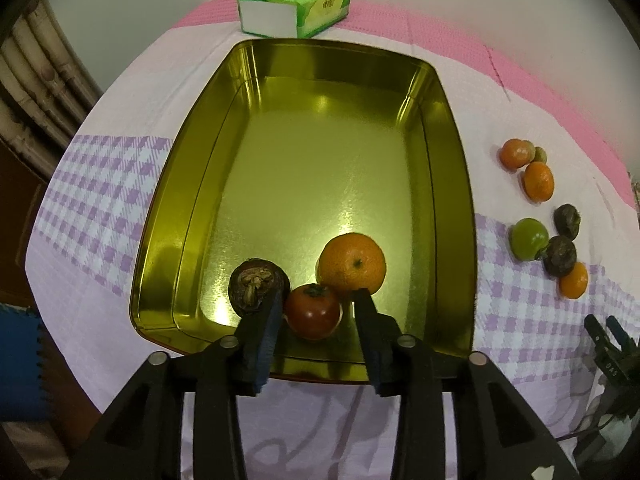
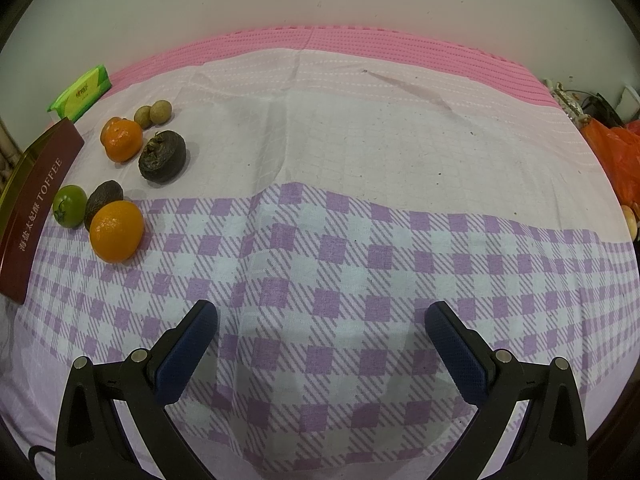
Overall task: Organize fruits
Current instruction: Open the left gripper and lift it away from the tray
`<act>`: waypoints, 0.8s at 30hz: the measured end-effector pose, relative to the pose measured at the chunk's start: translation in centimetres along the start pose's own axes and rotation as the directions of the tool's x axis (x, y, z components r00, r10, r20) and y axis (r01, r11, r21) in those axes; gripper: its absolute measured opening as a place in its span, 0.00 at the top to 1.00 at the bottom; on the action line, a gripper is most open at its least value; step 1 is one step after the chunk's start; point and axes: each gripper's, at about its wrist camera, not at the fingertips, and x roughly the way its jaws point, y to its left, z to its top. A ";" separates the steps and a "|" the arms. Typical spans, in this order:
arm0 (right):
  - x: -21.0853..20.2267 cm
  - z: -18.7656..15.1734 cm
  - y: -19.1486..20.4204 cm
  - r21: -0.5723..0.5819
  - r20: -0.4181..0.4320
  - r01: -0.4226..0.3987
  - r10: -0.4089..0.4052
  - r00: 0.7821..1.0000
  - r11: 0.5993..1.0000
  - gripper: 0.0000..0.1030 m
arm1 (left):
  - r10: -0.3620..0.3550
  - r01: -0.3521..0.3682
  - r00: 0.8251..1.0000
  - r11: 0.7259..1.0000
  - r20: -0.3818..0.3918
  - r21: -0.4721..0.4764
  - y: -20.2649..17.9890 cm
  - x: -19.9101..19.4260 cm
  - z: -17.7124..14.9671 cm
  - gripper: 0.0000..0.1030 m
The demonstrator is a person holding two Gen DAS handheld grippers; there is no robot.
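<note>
A golden tin tray (image 1: 452, 160) lies on the checked cloth. At its near end rest an orange (image 1: 353, 264), a dark brown wrinkled fruit (image 1: 256, 284) and a red tomato (image 1: 314, 312). My left gripper (image 1: 319, 300) is over that end with the tomato between its fingers; a small gap shows at the right pad, so it stands open. Loose fruit lies right of the tray: oranges (image 2: 116, 231) (image 2: 122, 139), a green tomato (image 2: 69, 205), dark fruits (image 2: 162, 156) and small longans (image 2: 152, 114). My right gripper (image 2: 322, 310) is wide open above bare cloth, with nothing in it.
A green tissue pack (image 1: 294, 8) sits beyond the tray's far end. The tray's maroon side, lettered TOFFEE (image 2: 36, 208), borders the loose fruit on the left. An orange plastic bag (image 2: 616, 152) and clutter lie off the cloth's right edge.
</note>
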 end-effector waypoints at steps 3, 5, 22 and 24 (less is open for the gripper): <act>0.0 0.1 0.0 -0.001 -0.001 -0.001 0.001 1.000 1.000 0.00 | -0.009 0.009 1.000 1.000 0.024 0.002 0.0 -0.6 0.0 0.63; 0.0 0.2 0.0 0.000 0.001 -0.002 0.002 1.000 1.000 0.00 | -0.012 0.012 0.999 1.000 0.038 0.001 0.0 -1.1 0.0 0.60; 0.0 0.0 -0.1 -0.003 0.006 -0.007 0.007 1.000 1.000 0.00 | 0.039 -0.039 0.968 0.999 0.249 -0.004 0.1 -6.1 -0.5 0.26; 0.0 0.0 -0.1 -0.003 0.007 -0.007 0.007 1.000 1.000 0.00 | 0.046 -0.042 0.964 0.999 0.263 -0.019 0.5 -6.5 -0.7 0.26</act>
